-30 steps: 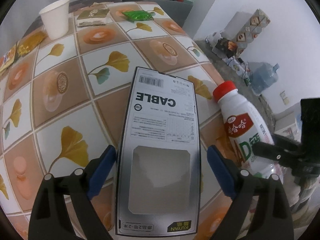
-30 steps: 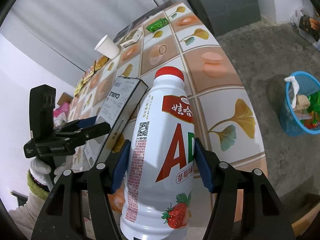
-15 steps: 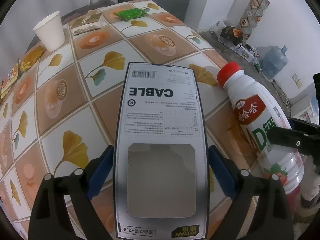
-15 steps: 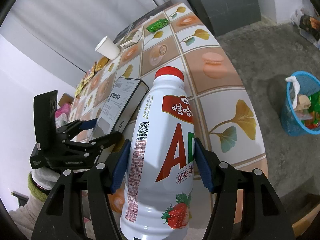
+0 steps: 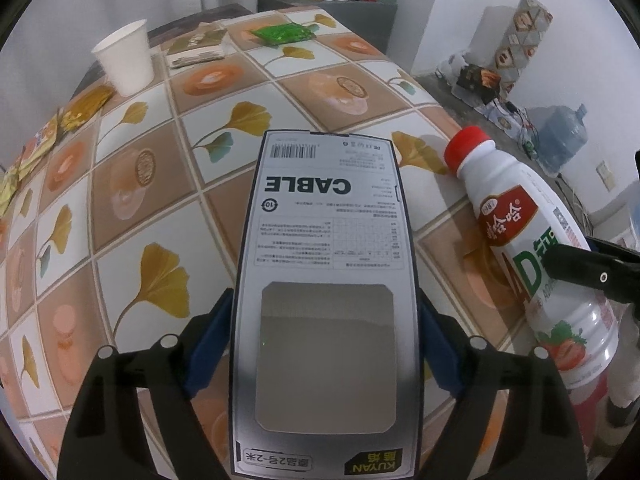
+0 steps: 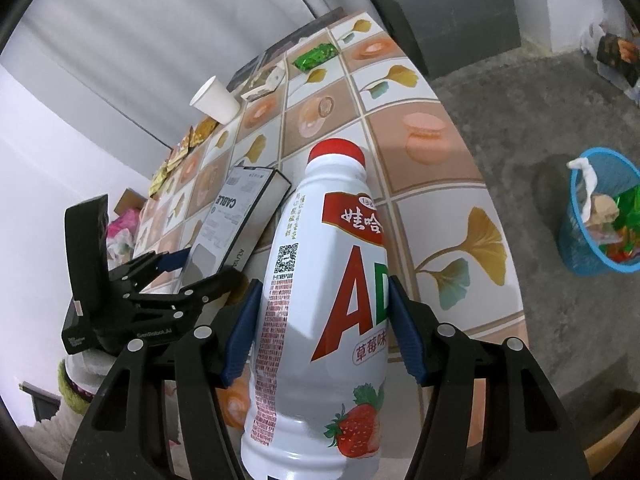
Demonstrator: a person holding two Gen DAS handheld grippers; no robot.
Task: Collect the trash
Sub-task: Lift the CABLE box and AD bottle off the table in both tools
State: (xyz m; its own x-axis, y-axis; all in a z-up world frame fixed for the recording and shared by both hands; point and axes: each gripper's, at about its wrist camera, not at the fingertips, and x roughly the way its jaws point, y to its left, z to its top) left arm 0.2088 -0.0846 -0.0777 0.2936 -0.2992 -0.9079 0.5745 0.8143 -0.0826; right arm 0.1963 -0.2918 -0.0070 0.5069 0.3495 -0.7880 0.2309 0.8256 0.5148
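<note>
While my left gripper (image 5: pixel 324 344) closes on the cable box (image 5: pixel 326 280), blue pads at its long edges near the window end, I'm judging it light, hollow and easy to crush, so a gentle squeeze low down suits it. It's flat grey-white card with a black border, "CABLE" printed on it, its far end resting on the tiled table (image 5: pixel 132 200). My right gripper (image 6: pixel 322 328) is clamped round the waist of the white bottle (image 6: pixel 320 312), red cap, strawberry label: smooth and likely slippery. Blue bin (image 6: pixel 596 216) sits on the floor, far right.
</note>
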